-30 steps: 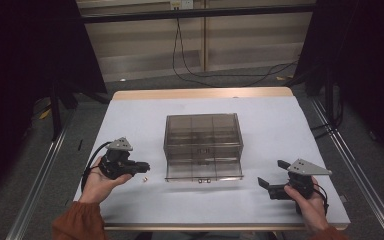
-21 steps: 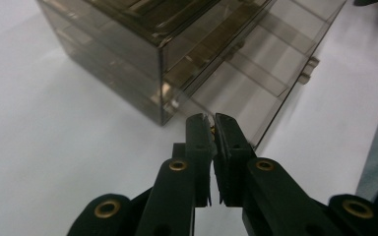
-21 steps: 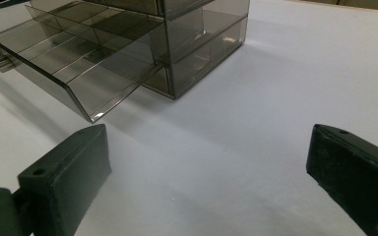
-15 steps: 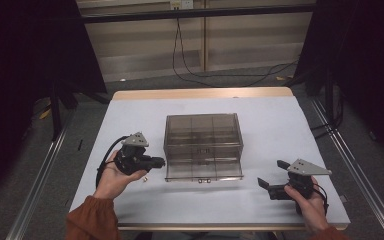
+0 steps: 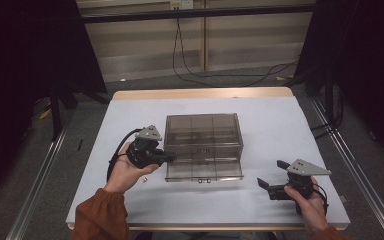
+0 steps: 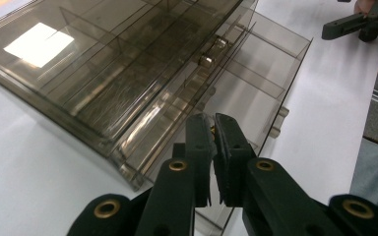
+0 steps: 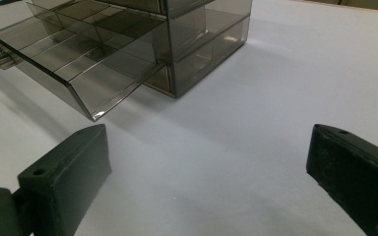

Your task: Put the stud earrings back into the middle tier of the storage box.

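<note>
Your left hand-held gripper (image 6: 212, 129) is pinched nearly closed over the open drawer (image 6: 256, 83); your right hand-held gripper (image 5: 271, 175) gapes wide above the worktop (image 5: 280, 120).

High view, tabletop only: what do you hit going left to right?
Left gripper → small object on the table by the left hand → smoky clear drawer organizer → right gripper.

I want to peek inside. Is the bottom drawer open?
Open. The bottom drawer sticks out from the smoky box, its compartments uncovered.
</note>
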### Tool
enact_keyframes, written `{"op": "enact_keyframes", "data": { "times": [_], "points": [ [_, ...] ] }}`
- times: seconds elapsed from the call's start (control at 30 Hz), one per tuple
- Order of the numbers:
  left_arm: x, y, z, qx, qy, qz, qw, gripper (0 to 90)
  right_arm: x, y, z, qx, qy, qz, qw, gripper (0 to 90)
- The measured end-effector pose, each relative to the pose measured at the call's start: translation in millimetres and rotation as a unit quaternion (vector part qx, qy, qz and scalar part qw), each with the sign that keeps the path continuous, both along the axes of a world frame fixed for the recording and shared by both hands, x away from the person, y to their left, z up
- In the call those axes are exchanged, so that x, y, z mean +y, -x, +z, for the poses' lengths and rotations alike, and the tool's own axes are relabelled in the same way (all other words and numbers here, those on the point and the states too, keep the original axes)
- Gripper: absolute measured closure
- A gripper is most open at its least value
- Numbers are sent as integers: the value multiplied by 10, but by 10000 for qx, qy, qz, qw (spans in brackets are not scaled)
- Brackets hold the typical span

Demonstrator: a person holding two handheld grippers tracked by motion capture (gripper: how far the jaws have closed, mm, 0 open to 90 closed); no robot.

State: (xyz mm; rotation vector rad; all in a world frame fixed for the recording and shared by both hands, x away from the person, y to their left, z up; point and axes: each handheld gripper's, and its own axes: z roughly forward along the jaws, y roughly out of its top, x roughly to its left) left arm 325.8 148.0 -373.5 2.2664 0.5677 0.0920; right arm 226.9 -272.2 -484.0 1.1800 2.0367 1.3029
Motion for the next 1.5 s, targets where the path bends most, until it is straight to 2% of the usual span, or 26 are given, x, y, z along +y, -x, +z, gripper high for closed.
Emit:
{"op": "enact_keyframes", "data": {
  "times": [0.17, 0.27, 0.5, 0.7, 0.77, 0.87, 0.93, 1.0, 1.2, 1.23, 1.27, 1.3, 1.33, 1.37, 1.43, 1.47, 1.5],
  "points": [
    [-129, -36, 26, 9, -69, -132, 9999, 858, -2, -3, -1, -4, 7, -11, 10000, 21],
    [-234, -55, 31, 22, -238, -246, 9994, 858, -4, -5, -1, -1, 0, -8, 10000, 21],
    [-405, -88, 11, 68, -452, -388, 9982, 858, -7, -4, 1, 7, -32, -11, 10000, 21],
    [-526, -124, 12, 118, -536, -470, 9974, 858, -11, -5, 2, 8, -52, 8, 10000, 21],
    [-578, -140, -1, 115, -661, -503, 9965, 858, -14, -3, 4, 7, -68, -18, 10000, 21],
    [-654, -154, -25, 145, -731, -556, 9957, 858, -33, -13, 23, -153, -153, -57, 9997, 21],
    [-711, -162, -49, 145, -818, -582, 9948, 858, -22, -22, 22, -163, -90, -58, 9998, 21],
    [-761, -181, -72, 176, -1002, -660, 9926, 858, -6, -35, 17, -158, -52, -44, 9999, 21],
    [-934, -159, -164, 318, -1245, -857, 9880, 858, 21, -49, 5, -130, -10, 42, 9999, 21],
    [-959, -159, -185, 327, -1338, -919, 9862, 858, 21, -49, 5, -130, -10, 42, 9999, 21],
    [-986, -150, -210, 359, -1387, -909, 9855, 858, 20, -49, 5, -125, -10, 55, 9999, 21],
    [-1030, -153, -259, 418, -1519, -952, 9829, 858, 20, -51, 4, -132, -2, 60, 9999, 21],
    [-1030, -153, -259, 418, -1519, -952, 9829, 858, 20, -51, 4, -133, 8, 64, 9999, 21],
    [-1062, -160, -290, 446, -1659, -946, 9806, 857, 21, -50, 4, -134, 7, 67, 9999, 21],
    [-1076, -166, -304, 455, -1697, -972, 9796, 857, 22, -50, 5, -136, 10, 76, 9999, 21],
    [-1092, -170, -315, 449, -1822, -1040, 9767, 857, 22, -50, 5, -136, 10, 76, 9999, 21],
    [-1112, -161, -337, 485, -1883, -1020, 9756, 857, 22, -50, 5, -133, 9, 80, 9999, 21]
  ]
}}
